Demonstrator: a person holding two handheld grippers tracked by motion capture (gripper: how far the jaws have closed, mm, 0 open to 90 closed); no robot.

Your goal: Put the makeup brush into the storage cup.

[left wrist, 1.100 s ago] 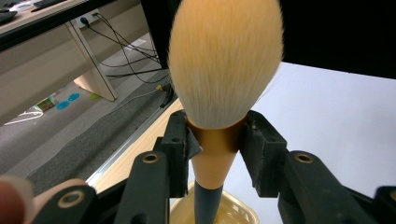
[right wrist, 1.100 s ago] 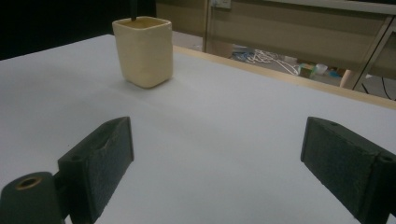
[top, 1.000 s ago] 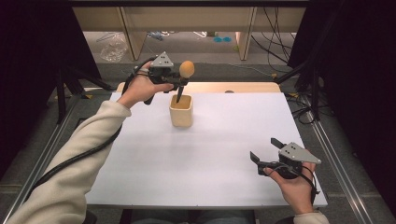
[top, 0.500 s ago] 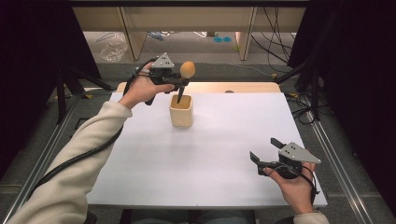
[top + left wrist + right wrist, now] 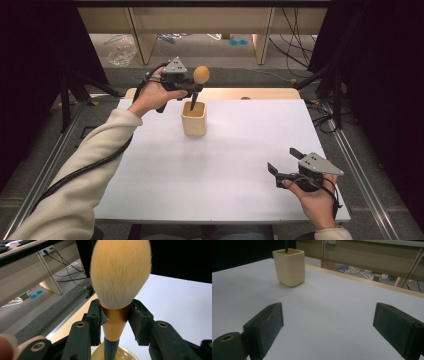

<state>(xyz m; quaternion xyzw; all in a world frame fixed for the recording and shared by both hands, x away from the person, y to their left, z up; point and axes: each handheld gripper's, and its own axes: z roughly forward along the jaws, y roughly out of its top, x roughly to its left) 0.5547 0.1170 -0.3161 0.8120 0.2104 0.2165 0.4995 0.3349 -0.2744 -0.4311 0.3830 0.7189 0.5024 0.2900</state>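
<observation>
white table (image 5: 220, 165) amid dark curtains, left tongs (image 5: 192, 89) clamped on brush (image 5: 200, 77) over cup (image 5: 194, 119), right tongs (image 5: 285, 165) wide open, empty

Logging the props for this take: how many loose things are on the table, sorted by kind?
Makeup brush: 1, clamped in the left gripper, handle down in the cup
Cream square cup: 1
Total: 2

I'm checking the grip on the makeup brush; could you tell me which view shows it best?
The left gripper view: the left gripper clamps the makeup brush at its collar, close up. The high view shows it small above the cup; the right gripper view shows just its dark handle tip.
</observation>
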